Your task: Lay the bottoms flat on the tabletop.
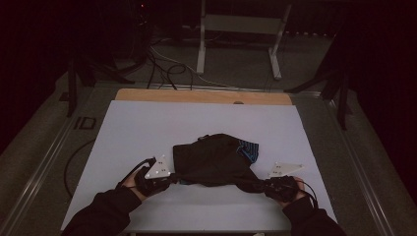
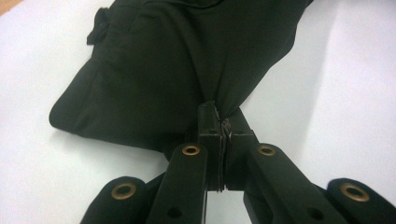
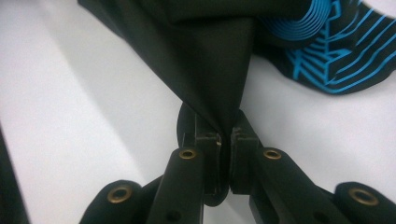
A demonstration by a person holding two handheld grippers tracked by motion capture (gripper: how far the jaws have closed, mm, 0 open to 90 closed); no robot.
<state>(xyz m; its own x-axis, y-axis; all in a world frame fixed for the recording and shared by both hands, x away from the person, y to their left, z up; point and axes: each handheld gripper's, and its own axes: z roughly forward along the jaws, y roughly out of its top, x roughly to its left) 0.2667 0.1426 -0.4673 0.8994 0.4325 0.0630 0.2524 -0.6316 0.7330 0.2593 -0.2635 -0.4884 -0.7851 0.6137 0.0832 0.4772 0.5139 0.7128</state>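
My left gripper [image 1: 172, 178] and right gripper [image 1: 259, 184] are each clamped tight on a near corner of the crumpled black fabric garment [image 1: 214, 158], which lies just beyond them on the white table sheet [image 1: 147, 123], its stretched near edge running straight between my hands. So any pull goes toward me, both hands equally close. The right gripper view shows the garment's blue line print [image 3: 327, 60], which the left gripper view lacks.

garment [image 1: 214, 160] on table [image 1: 147, 128], left gripper [image 1: 173, 178] at its left, right gripper [image 1: 256, 184] at its right
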